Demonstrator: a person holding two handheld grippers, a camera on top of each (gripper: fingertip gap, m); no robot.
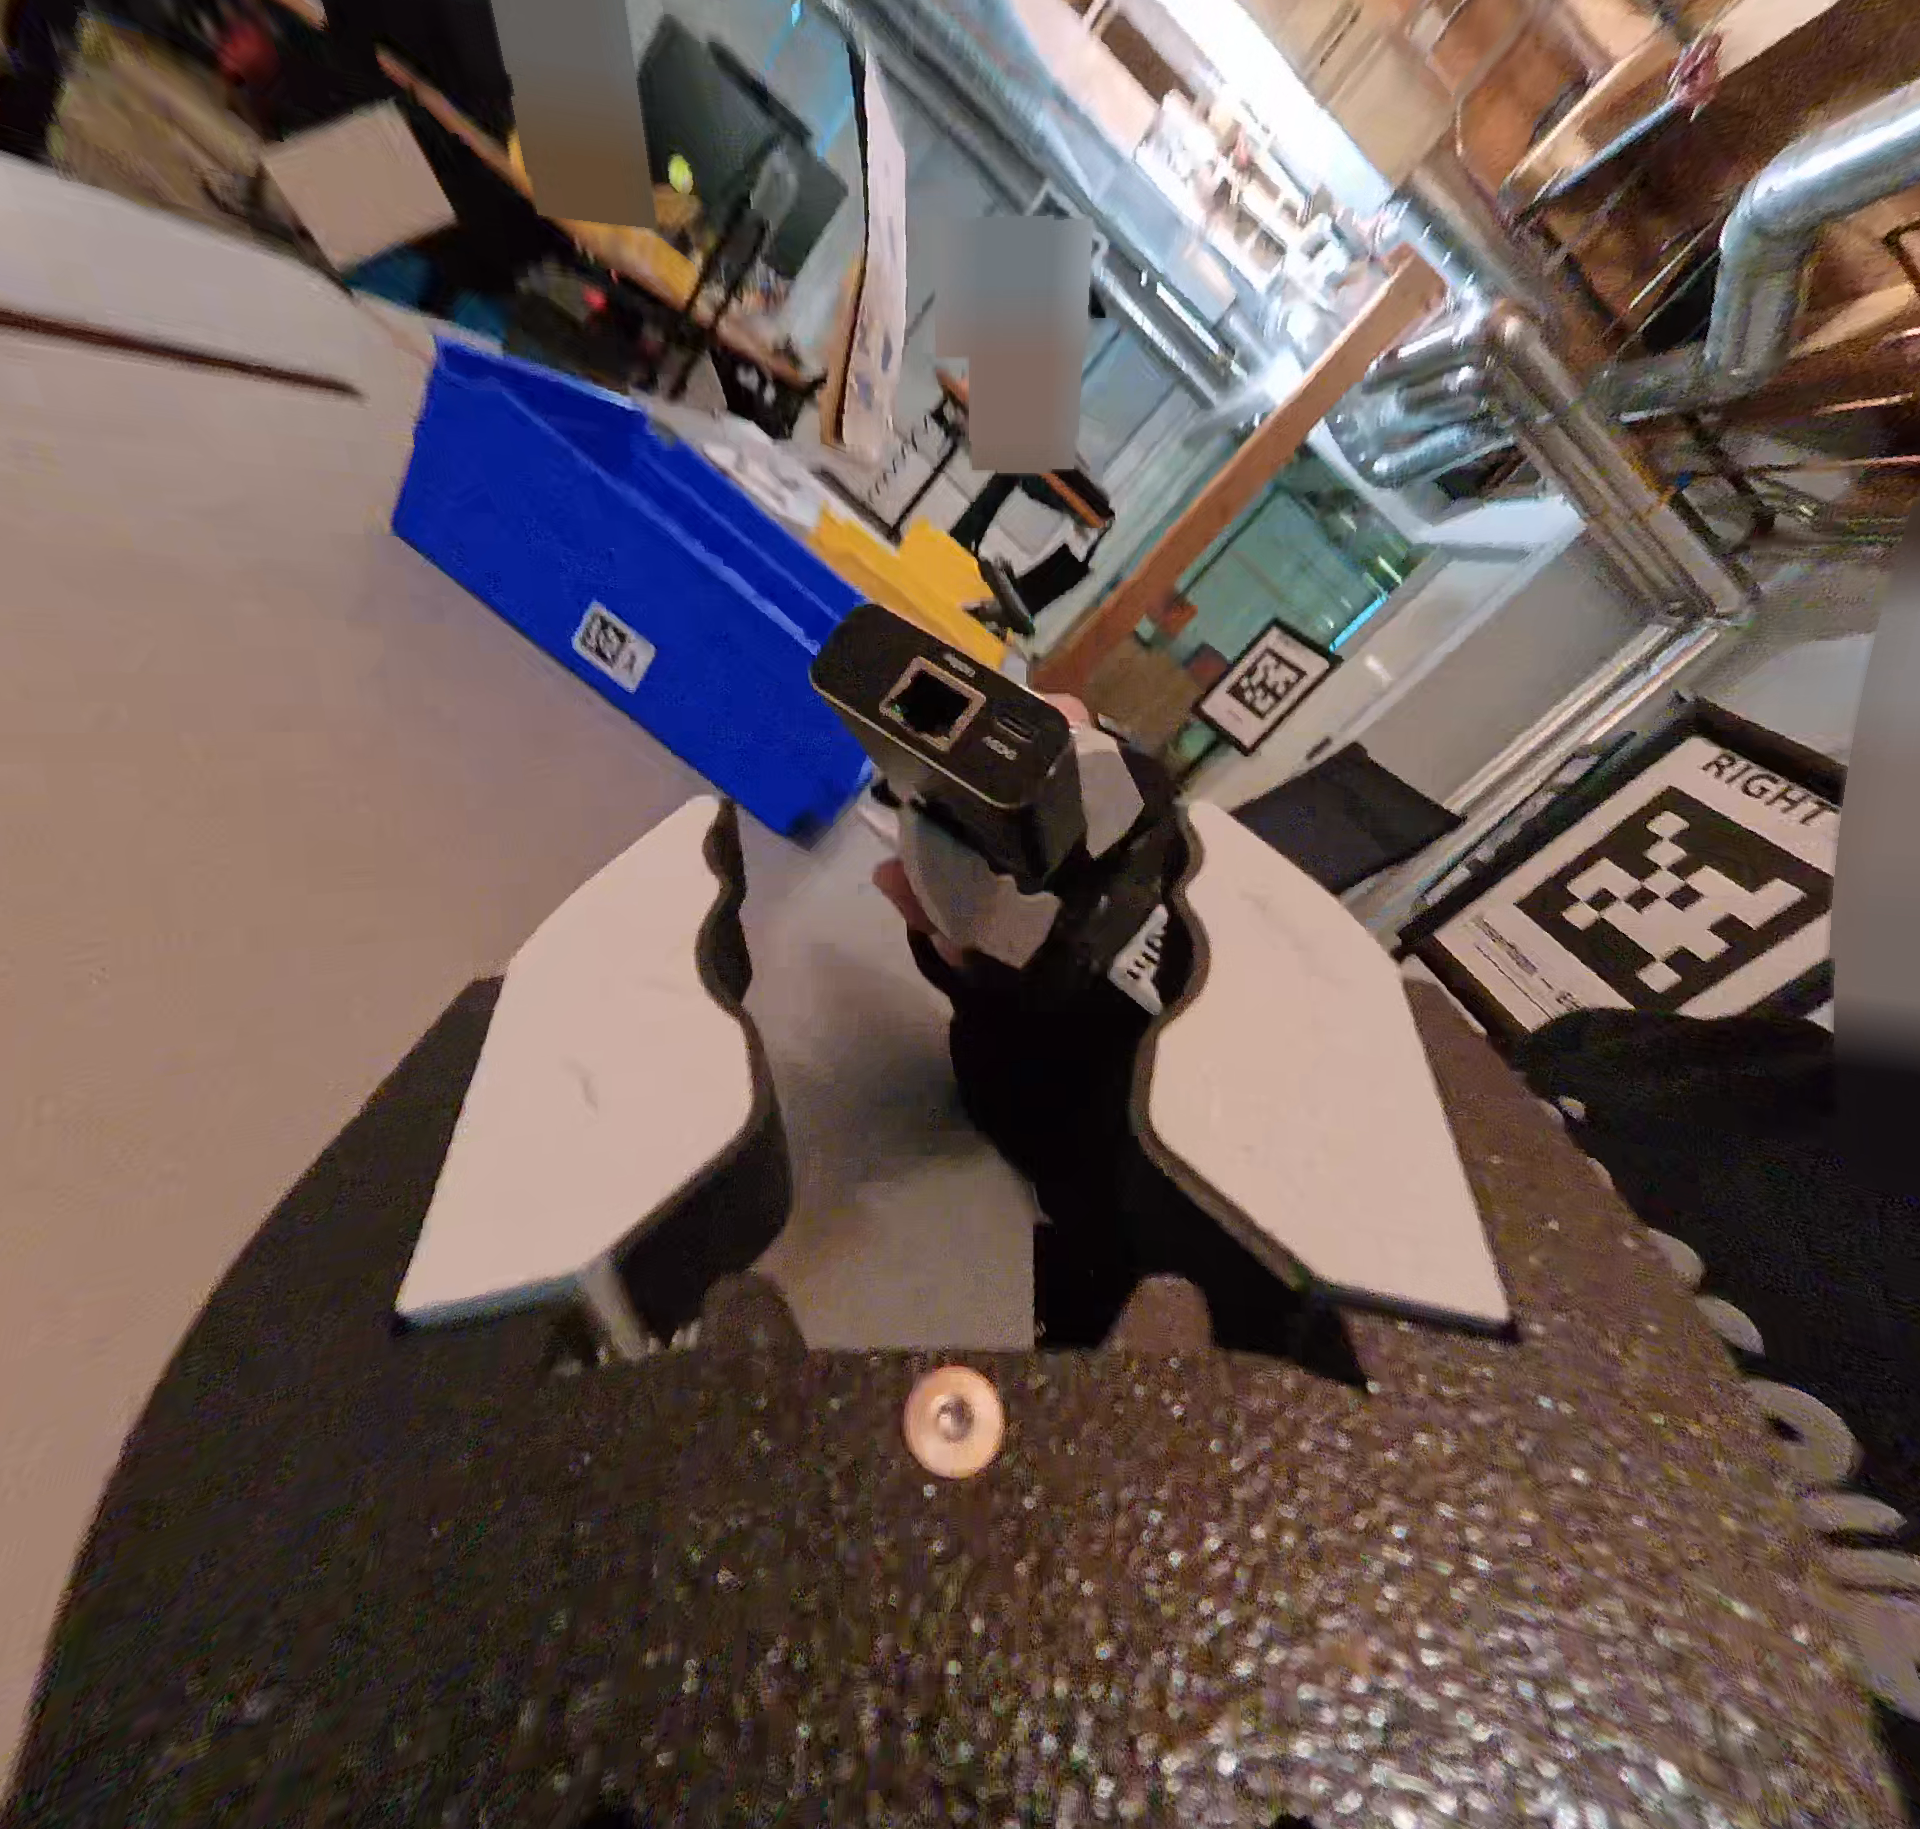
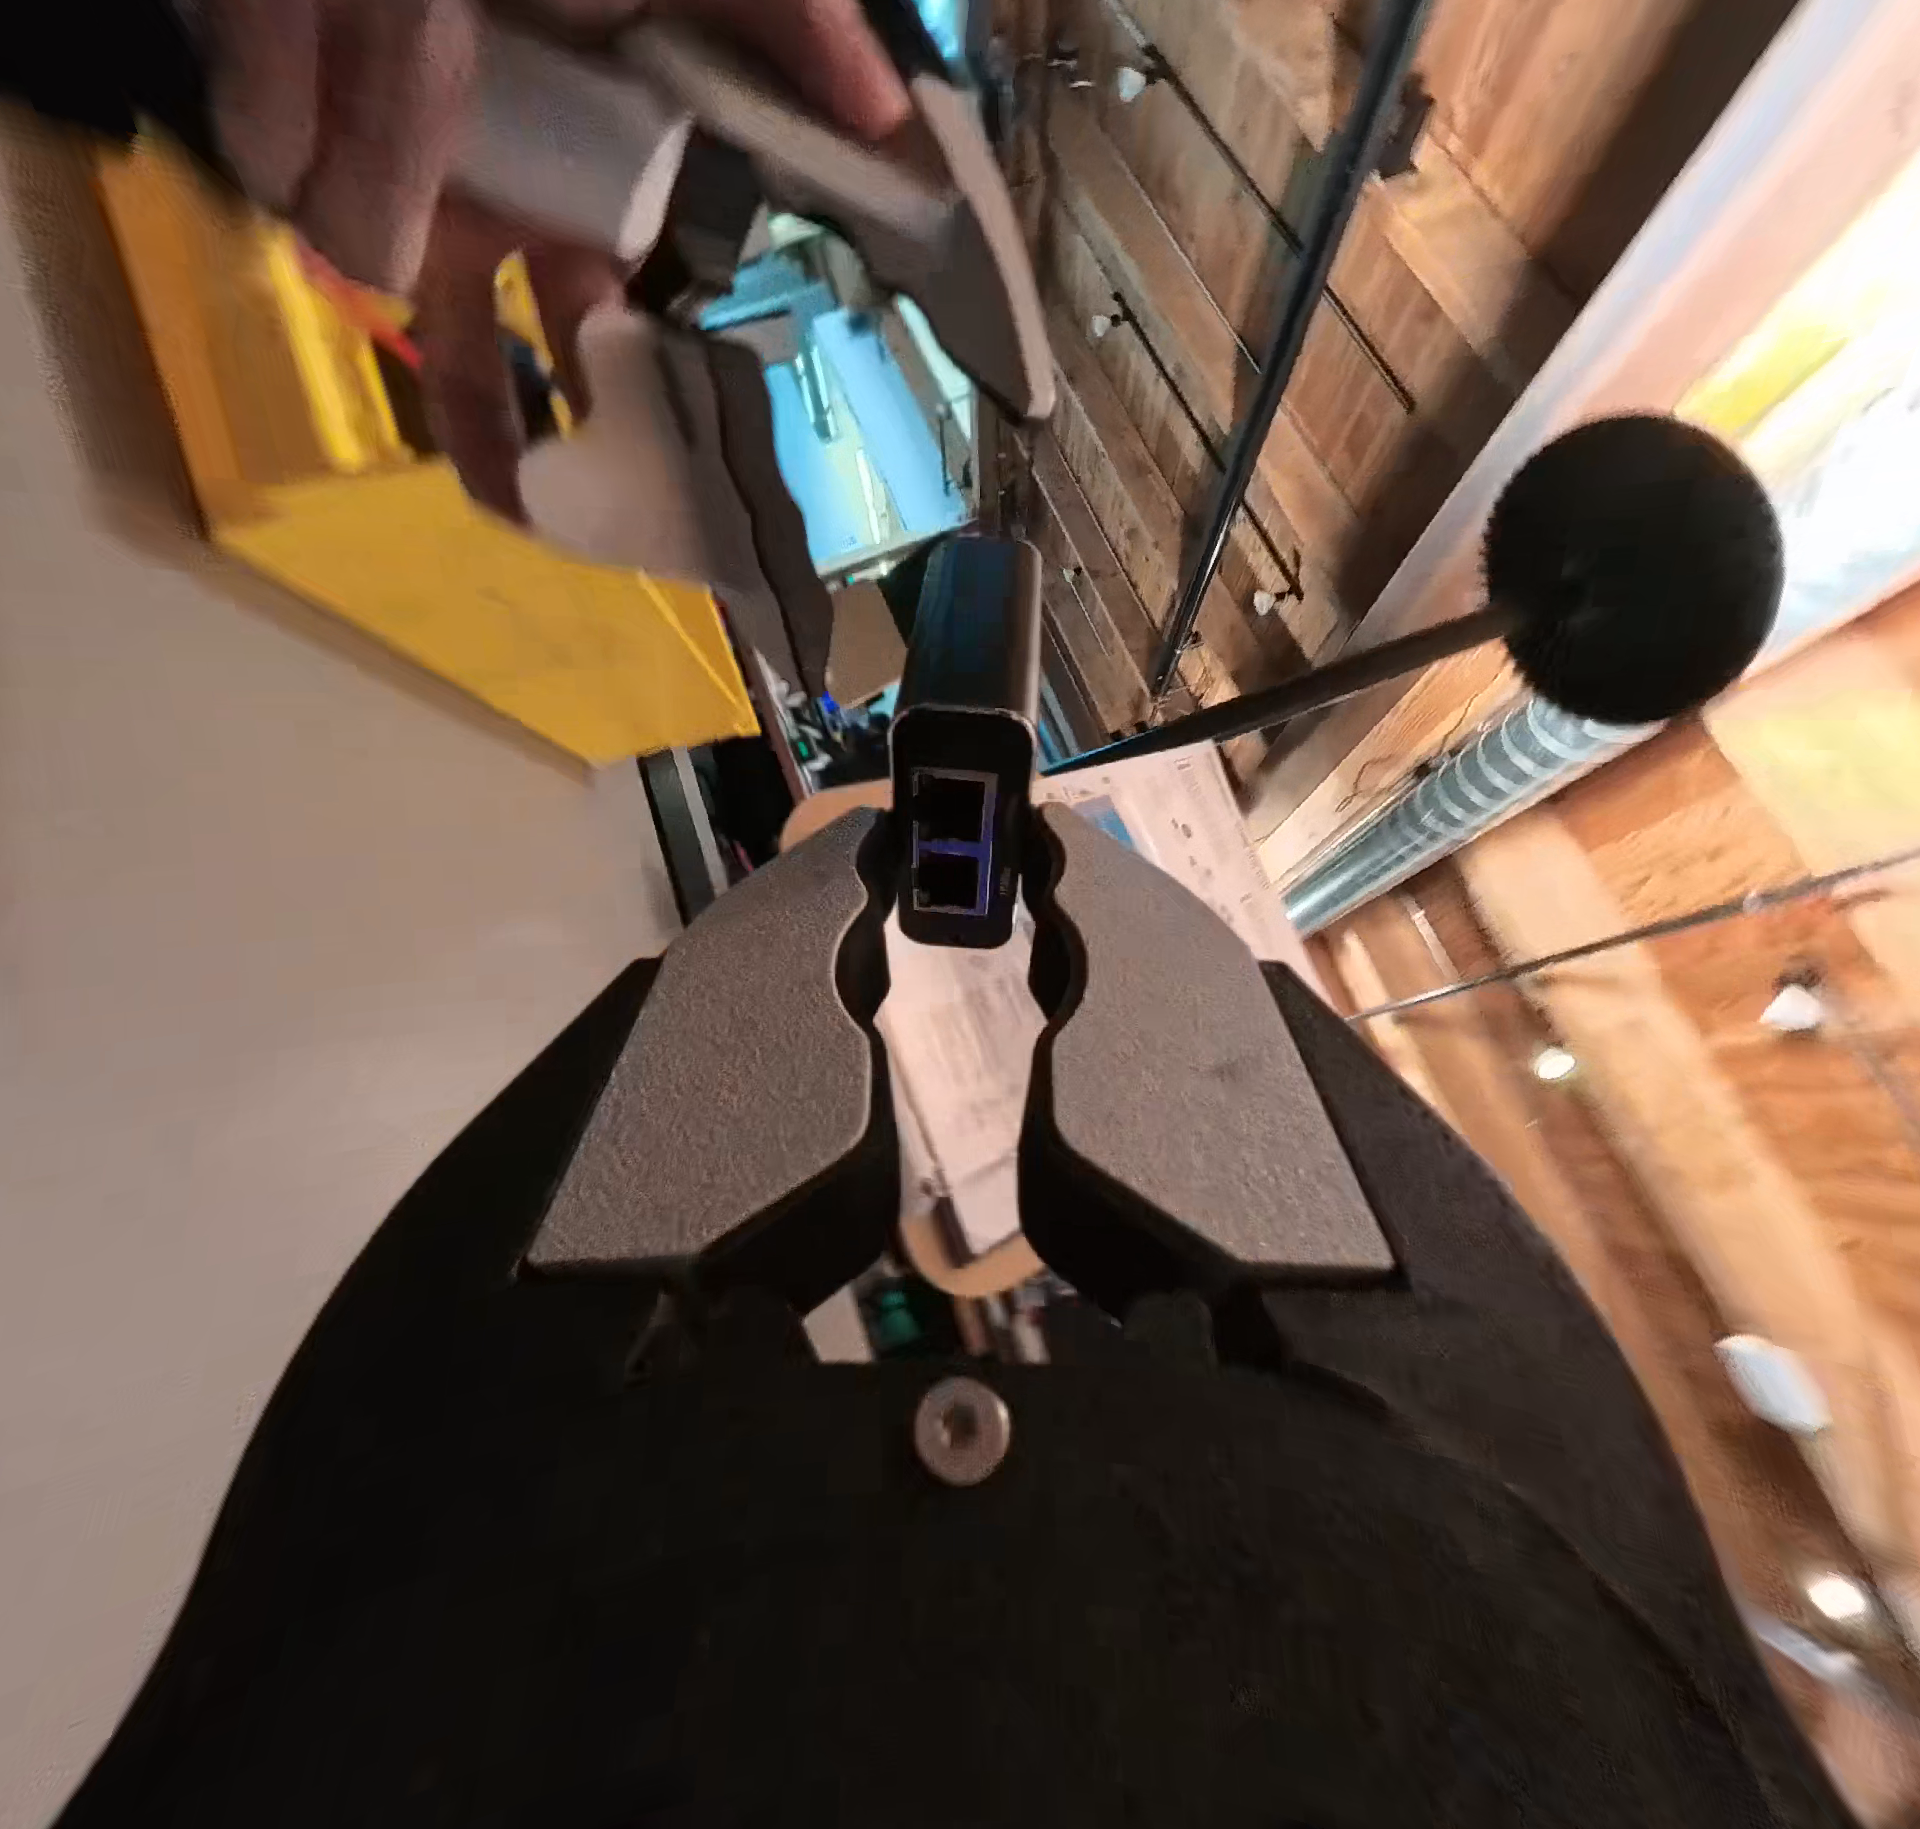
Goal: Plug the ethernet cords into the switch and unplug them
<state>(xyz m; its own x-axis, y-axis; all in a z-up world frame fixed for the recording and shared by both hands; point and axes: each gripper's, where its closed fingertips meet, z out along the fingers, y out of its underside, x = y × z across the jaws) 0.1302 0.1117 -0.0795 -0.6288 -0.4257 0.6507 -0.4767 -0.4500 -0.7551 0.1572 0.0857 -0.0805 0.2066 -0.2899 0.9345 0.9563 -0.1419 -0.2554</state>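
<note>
- Holding the switch (image 2: 958,823), the right gripper (image 2: 956,880) has its fingers closed onto the sides of the box near one end; two empty ports on that end face back toward the right camera.
- Long axis of the switch runs straight out along the right fingers, away from the handle.
- Left view: the far end of the switch (image 1: 940,730) points at the left gripper (image 1: 961,906), showing one larger empty port and a small socket beside it. It sits ahead of and slightly above the left tips, near but apart.
- Left jaws stand wide, nothing between them.
- No cord visible in either view; where the cords lie cannot be told.
- Likely next: left must fetch a plug and bring it in along the switch's axis.
- Surface: pale table (image 1: 208,688), blue bin (image 1: 623,584) and yellow bin (image 2: 416,532) on it.
- Room: workshop, timber ceiling, metal ducts, printed marker boards, black foam ball on a rod (image 2: 1631,574).
</note>
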